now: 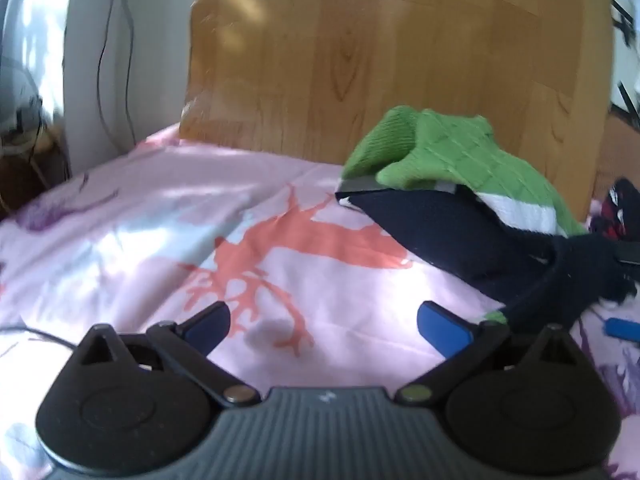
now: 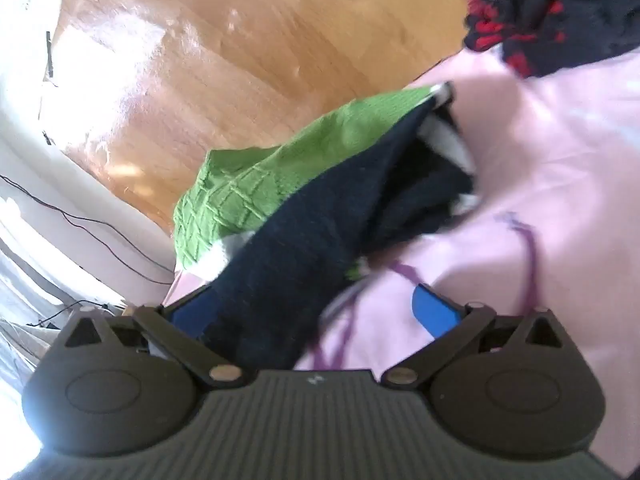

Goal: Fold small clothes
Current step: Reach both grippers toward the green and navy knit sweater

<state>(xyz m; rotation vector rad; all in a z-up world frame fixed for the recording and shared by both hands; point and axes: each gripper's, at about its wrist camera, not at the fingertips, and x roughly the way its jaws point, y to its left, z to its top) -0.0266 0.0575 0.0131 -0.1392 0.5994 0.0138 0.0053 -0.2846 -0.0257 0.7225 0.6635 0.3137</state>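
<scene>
Though bunched rather than flat, lying on the pink bed sheet (image 1: 160, 220) near its edge: one green-and-navy garment (image 1: 440, 152). Judged to be the pick-up step, ahead of any fold. Left claw (image 1: 324, 316) spread wide, empty, hovering over bare sheet. Right claw (image 2: 308, 308) equally wide, navy cloth passing between its fingers, unpinched. Next: close each claw on a corner, draw apart, lay flat. Counted: two claws, one green-and-navy garment, one dark red-patterned garment (image 2: 540, 20) well apart at the far side.
</scene>
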